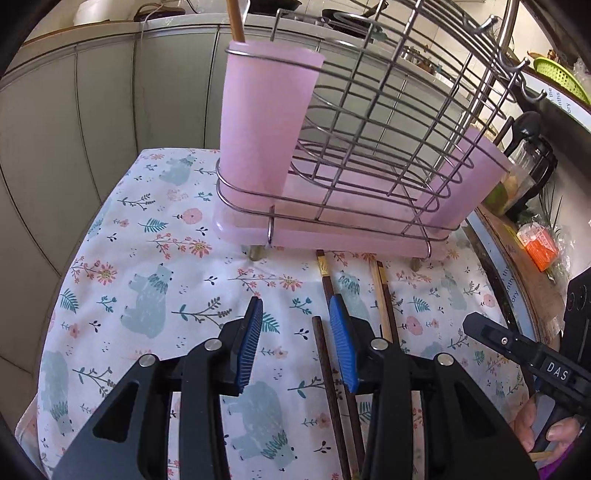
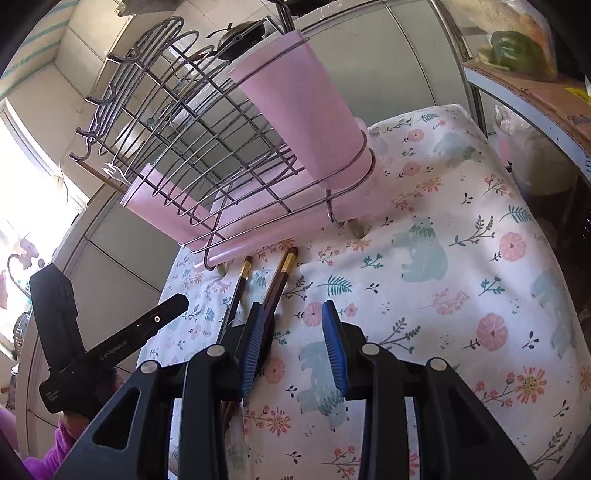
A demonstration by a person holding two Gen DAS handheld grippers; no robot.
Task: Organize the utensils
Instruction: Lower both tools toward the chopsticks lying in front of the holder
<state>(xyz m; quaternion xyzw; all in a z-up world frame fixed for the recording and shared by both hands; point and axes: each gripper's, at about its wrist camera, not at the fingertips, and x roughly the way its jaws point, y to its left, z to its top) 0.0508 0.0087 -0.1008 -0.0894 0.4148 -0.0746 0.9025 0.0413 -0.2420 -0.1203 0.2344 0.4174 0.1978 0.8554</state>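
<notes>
Left gripper (image 1: pixel 295 343): black two-finger tool with blue ribbed pads; jaws spread and holding nothing; it hovers low over the cloth, and a dark chopstick runs up between the fingers near the right-hand pad, so it seems lined up for a pick.
Right gripper (image 2: pixel 293 345): same build; jaws apart, nothing held; the chopsticks lie beside its left finger, not between the pads.
Chopsticks (image 1: pixel 325 365): long dark-brown wooden sticks with gold-banded tops, plus paler ones (image 1: pixel 380 295); flat on the cloth, tops pointing at the rack, lying between the two grippers; still to be put away.
Tablecloth (image 1: pixel 155 258): white fabric printed with teal bears and pink flowers; covers the whole table top.
Utensil rack (image 1: pixel 369 147): steel-wire drainer on a pink plastic drip tray; stands towards the far edge of the table on short feet.
Pink cup (image 1: pixel 266 122): tall translucent plastic holder at the rack's end; one brown stick (image 1: pixel 236 18) already stands in it, so probably the destination.
Second pink holder (image 1: pixel 472 177): at the rack's other end; contents unclear.
</notes>
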